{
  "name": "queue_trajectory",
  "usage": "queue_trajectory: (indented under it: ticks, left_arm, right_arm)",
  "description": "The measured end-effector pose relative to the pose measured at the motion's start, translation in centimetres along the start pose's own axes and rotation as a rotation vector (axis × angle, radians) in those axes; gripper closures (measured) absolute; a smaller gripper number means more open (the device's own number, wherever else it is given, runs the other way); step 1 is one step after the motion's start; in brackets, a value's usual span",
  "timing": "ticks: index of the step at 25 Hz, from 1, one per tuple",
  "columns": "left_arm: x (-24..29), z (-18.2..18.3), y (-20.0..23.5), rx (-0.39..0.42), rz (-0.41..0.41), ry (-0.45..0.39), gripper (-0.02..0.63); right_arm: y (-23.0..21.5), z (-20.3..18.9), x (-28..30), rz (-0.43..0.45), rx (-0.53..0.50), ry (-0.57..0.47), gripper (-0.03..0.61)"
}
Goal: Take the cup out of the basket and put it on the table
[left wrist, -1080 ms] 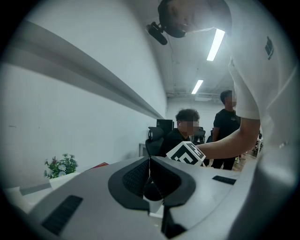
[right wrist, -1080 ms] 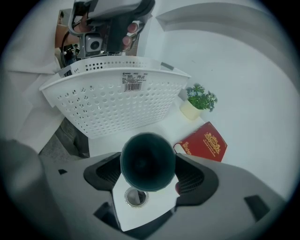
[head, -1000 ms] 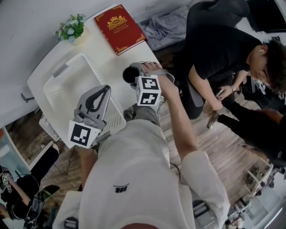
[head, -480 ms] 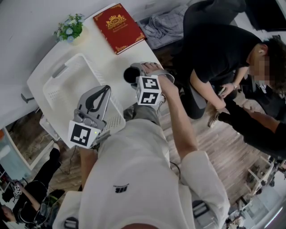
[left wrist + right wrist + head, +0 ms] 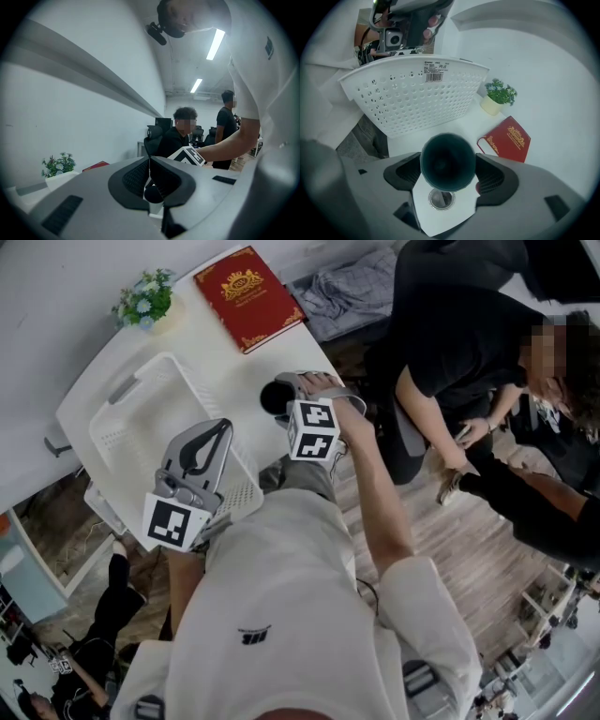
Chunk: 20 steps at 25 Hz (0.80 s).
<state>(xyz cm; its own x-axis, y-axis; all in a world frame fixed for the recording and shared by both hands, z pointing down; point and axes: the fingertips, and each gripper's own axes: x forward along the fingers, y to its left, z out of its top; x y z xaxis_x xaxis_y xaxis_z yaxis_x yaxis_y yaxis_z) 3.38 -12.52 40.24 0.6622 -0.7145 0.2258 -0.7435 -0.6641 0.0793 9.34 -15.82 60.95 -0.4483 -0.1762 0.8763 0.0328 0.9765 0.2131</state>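
The cup (image 5: 447, 159) is clasped between the pads of the right gripper (image 5: 449, 174), whose jaws are spread wide around its dark body, one pad pressed to each side. It is held outside the basket (image 5: 417, 103), over the white table (image 5: 230, 362); whether its base is set down cannot be told. The basket lies just ahead of these jaws and to their left, the red book (image 5: 506, 139) ahead to their right. The left gripper (image 5: 149, 161) is held with its jaws closed together on nothing, above the basket's near corner.
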Motion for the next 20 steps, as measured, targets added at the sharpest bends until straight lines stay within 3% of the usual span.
queue_trajectory:
  ticks: [6, 20]
  left_arm:
    - [0.14, -0.01, 0.03, -0.001, -0.002, 0.004, 0.598]
    - [0.19, -0.20, -0.01, -0.006, -0.010, 0.005, 0.598]
  right_arm:
    - [0.10, -0.04, -0.24, 0.005, 0.032, -0.024, 0.212]
    - [0.17, -0.36, -0.50, -0.037, -0.022, -0.001, 0.212]
